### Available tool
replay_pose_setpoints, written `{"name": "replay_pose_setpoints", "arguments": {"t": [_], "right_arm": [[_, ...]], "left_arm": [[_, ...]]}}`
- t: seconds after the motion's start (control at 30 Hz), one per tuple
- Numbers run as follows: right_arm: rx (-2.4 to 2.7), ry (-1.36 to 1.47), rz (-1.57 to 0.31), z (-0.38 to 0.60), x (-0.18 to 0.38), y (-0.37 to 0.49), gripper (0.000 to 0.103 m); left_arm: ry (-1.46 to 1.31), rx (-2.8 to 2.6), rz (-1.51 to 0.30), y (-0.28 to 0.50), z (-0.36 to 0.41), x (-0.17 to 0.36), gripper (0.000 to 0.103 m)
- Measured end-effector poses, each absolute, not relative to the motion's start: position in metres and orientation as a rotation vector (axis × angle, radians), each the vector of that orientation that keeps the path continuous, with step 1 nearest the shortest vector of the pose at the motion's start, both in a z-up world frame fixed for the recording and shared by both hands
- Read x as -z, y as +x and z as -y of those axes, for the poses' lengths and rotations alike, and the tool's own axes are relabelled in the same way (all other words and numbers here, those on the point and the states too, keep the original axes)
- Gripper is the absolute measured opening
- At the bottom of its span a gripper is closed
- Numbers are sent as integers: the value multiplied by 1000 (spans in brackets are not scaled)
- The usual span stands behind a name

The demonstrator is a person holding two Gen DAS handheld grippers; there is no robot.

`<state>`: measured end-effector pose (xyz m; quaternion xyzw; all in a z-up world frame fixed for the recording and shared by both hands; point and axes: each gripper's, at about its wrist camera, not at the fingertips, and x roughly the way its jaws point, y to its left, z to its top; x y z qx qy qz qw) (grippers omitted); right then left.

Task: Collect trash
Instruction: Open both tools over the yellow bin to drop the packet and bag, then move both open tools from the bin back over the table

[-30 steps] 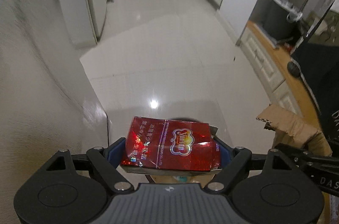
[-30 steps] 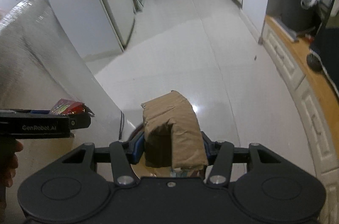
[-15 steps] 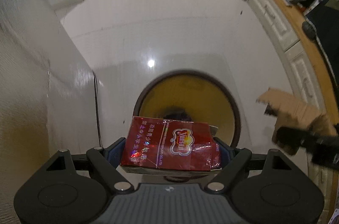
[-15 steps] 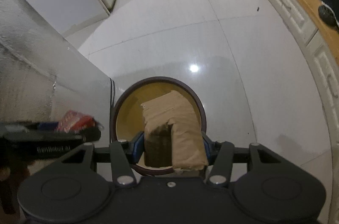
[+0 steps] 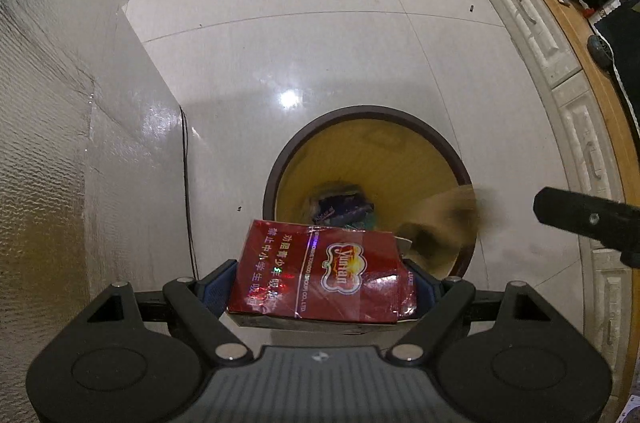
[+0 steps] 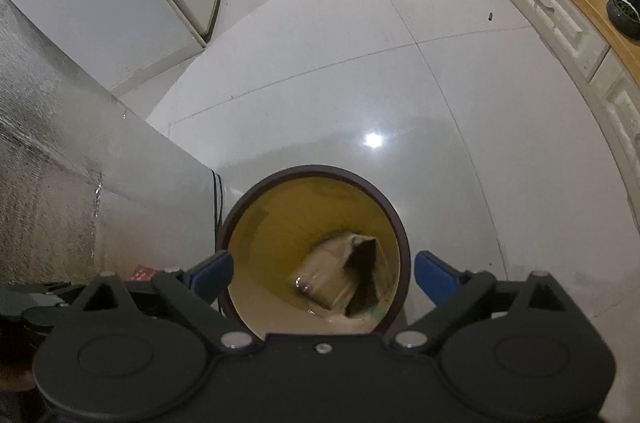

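The left gripper [image 5: 322, 273] is pinching a red cigarette pack [image 5: 320, 273] above the round bin [image 5: 276, 179]. The right gripper [image 6: 322, 269] is opening its jaws, nothing between them; the brown cardboard piece [image 6: 336, 277] is lying inside the bin.

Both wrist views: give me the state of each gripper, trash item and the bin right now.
left gripper: shut on red packet
red packet: held above bin rim
right gripper: jaws opening, nothing between them
cardboard piece: released, inside bin
trash bin: open-topped, holding trash
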<state>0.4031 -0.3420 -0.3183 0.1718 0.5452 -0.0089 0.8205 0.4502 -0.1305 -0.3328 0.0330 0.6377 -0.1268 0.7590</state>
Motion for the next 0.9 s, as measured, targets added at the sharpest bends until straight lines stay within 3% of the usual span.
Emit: {"name": "replay_pose_setpoints", "arguments": {"t": [0.17, 0.33, 0.9], "right_arm": [[18, 370, -1181, 347, 320, 403, 99], [6, 367, -1194, 349, 321, 401, 100], [-36, 265, -1240, 346, 320, 391, 103]], "left_arm": [[56, 321, -1375, 448, 137, 331, 85], [66, 335, -1369, 445, 143, 332, 100], [104, 257, -1415, 436, 130, 334, 103]]}}
